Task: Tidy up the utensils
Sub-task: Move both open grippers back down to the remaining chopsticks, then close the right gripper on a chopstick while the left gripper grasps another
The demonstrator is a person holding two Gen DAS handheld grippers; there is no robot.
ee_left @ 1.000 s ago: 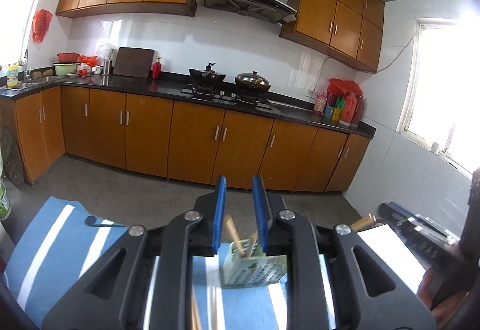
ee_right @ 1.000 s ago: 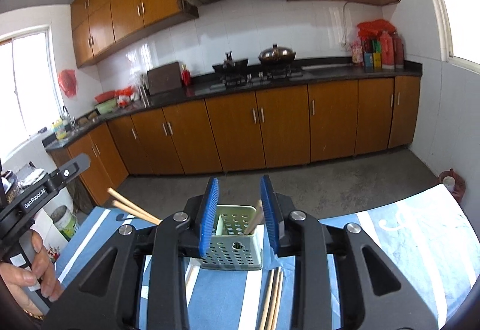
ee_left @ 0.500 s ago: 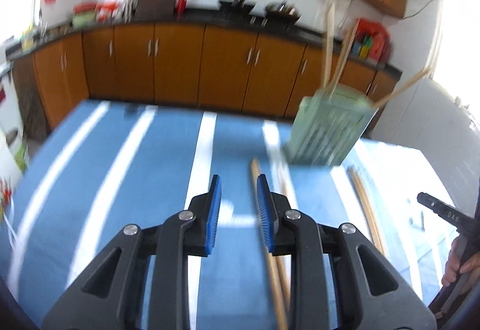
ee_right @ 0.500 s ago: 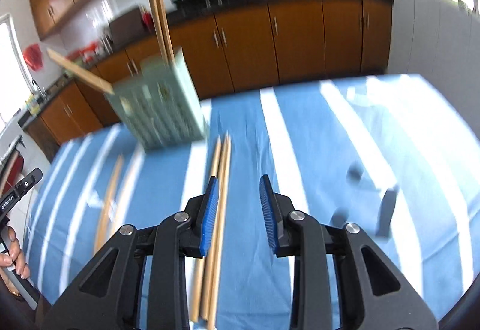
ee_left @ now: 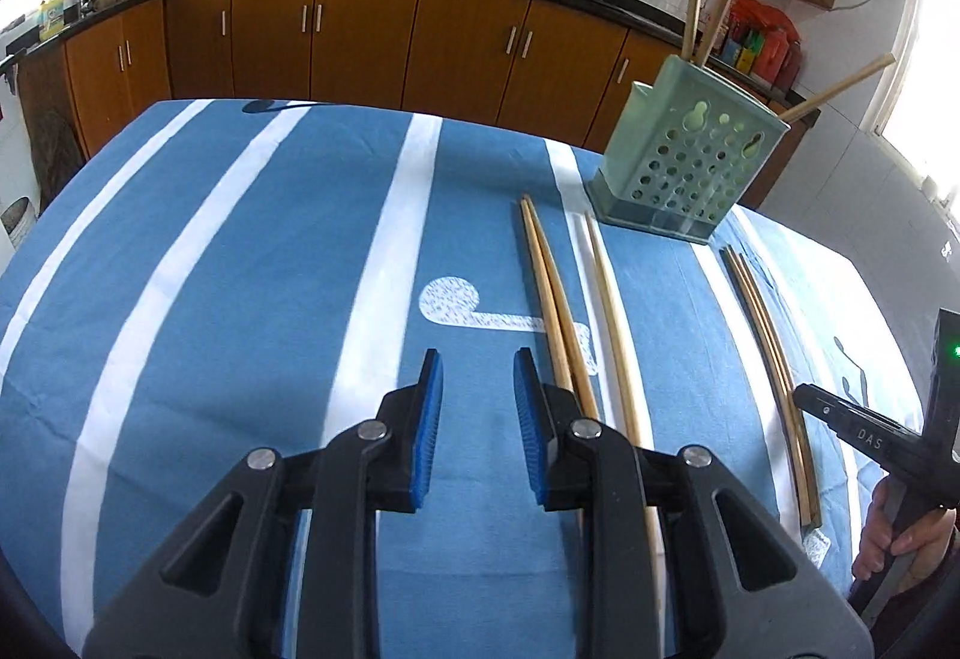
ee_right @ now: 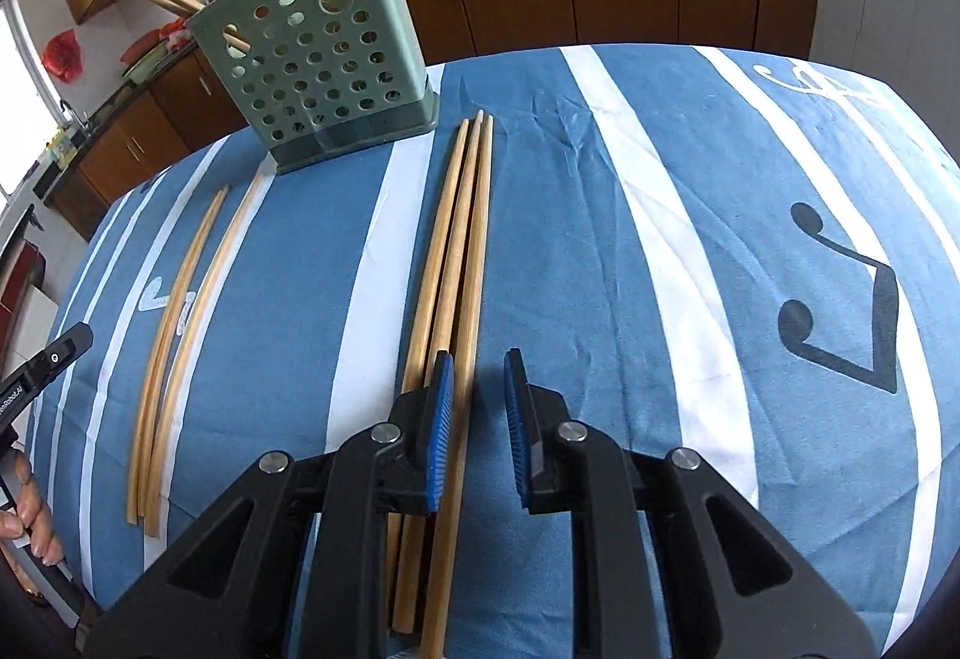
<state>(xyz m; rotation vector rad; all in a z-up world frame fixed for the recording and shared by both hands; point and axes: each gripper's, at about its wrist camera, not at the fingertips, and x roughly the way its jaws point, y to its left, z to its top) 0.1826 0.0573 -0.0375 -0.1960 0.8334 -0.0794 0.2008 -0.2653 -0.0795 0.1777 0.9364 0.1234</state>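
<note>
- Right gripper: jaws narrow and just closing further, nothing pinched between the blue pads; it points steeply down at the striped blue cloth.
- Bundle of three chopsticks: lies flat on the cloth just to the left of the right gripper's gap. The left pad sits over the rightmost stick, so the bundle is beside the gap rather than inside it.
- Long axis of that bundle: runs nearly straight away from the right gripper, from under its left finger toward the green perforated holder. A grasp would, in judgement, need a small shift left so the jaws straddle one stick across its width.
- Left gripper: jaws narrow, gap empty, over bare cloth.
- Pair of chopsticks: lies just right of the left gripper's right finger, its near end hidden beneath that finger; a single chopstick lies a little further right. Both run away toward the holder.
- Nearer hand: the bundle of three belongs to the right gripper, the pair and the single to the left.
- Holder: stands upright at the far end of all the loose sticks, already with several chopsticks leaning in it.
</note>
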